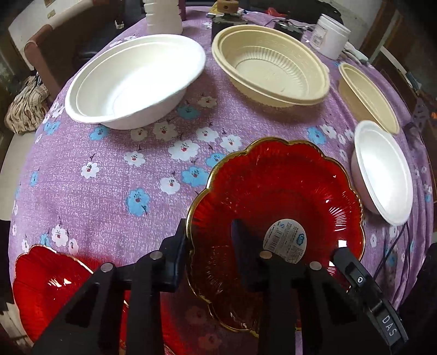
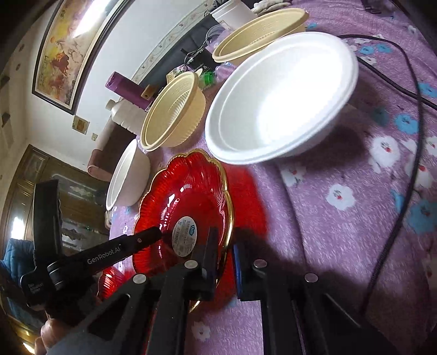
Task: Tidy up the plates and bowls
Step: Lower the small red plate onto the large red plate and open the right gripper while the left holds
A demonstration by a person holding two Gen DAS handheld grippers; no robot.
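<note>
A red glass plate [image 1: 275, 207] with a gold scalloped rim and a round label is held tilted above the purple flowered cloth. My left gripper [image 1: 210, 232] is shut on its near-left rim, one finger outside, one inside. My right gripper [image 2: 225, 245] straddles the plate's [image 2: 188, 196] opposite rim, its jaws a little apart around the edge. A second red plate [image 1: 46, 284] lies on the cloth at the lower left. A large white bowl [image 1: 133, 82], a large cream bowl [image 1: 270, 68], a second cream bowl [image 1: 368, 95] and a small white bowl [image 1: 382, 172] stand beyond.
A white jar [image 1: 331, 35], a white bottle [image 1: 164, 16] and small dark items stand at the table's far edge. A black cable [image 2: 404, 153] runs across the cloth on the right. A brown chair [image 1: 41, 52] stands off the table's left side.
</note>
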